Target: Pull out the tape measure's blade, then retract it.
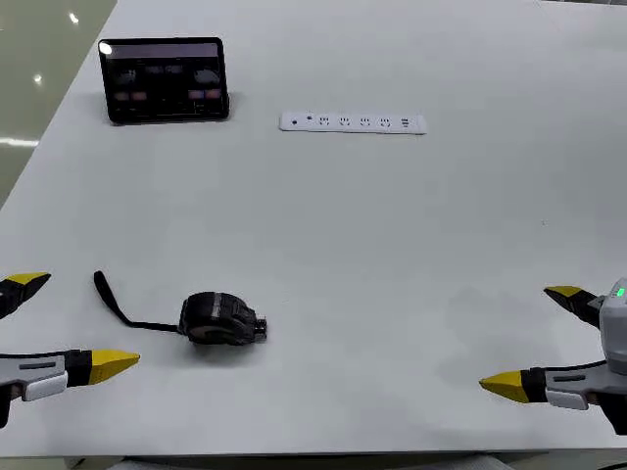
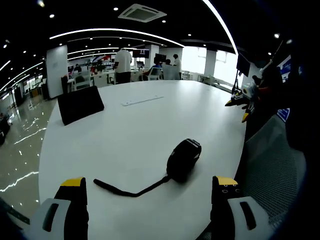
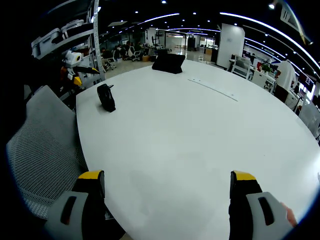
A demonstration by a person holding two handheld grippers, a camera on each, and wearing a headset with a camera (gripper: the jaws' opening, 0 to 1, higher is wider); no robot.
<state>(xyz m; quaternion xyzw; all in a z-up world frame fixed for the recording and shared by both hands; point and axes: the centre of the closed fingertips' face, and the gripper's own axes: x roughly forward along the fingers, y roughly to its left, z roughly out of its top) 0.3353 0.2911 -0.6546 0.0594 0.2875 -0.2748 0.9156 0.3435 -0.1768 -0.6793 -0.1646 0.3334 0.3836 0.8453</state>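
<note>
Black and chunky, that's the tape measure (image 1: 220,319) from my head view. It's a rounded case lying on the white table (image 1: 392,245), close to the near edge, with a thin black wrist strap (image 1: 122,308) trailing off to its left. Just a little nub shows at the case's right end. My left gripper (image 1: 90,320) hovers just left of the strap, yellow tips spread wide and holding nothing. My right gripper (image 1: 514,337) is well off to the right, also gaping and empty. Further back there's a power strip (image 1: 353,121) and a dark screen (image 1: 165,78).

Left gripper view: the tape measure sits right ahead between my splayed jaws, strap snaking toward me, nothing touching it.

Right gripper view: the case looks small here, far off near the table's edge by a mesh chair (image 3: 40,140), and it's well apart from my parted jaws.
</note>
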